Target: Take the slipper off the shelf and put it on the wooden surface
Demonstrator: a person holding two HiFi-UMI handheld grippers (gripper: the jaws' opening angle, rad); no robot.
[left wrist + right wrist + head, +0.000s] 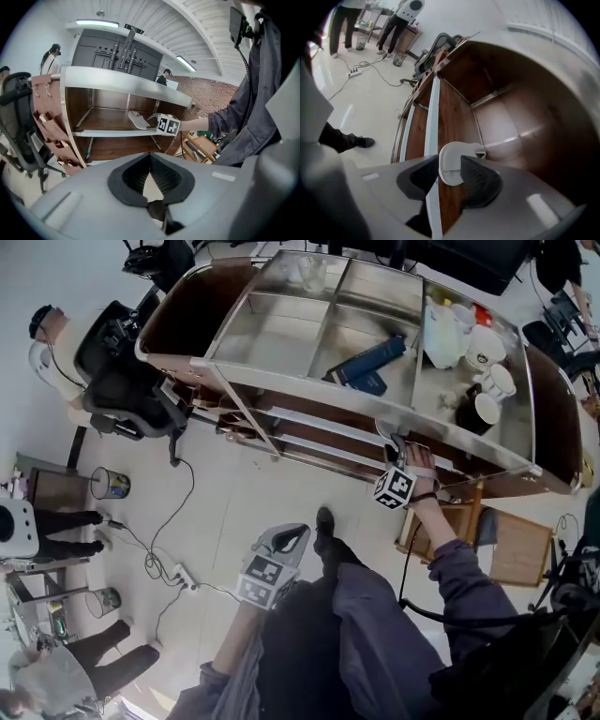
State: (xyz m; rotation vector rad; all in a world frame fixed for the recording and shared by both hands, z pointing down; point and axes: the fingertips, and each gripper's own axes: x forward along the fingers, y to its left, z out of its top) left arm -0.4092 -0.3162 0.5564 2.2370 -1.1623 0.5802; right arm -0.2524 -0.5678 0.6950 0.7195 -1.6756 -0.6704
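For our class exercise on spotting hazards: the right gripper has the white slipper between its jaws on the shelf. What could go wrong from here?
1. The right gripper pinches only one end of the slipper, so the slipper may droop or slide out when lifted.
2. The metal front rail of the shelf runs right beneath the jaws; the slipper's free end could catch on it when pulled out.

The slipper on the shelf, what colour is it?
White. The slipper shows best in the right gripper view.
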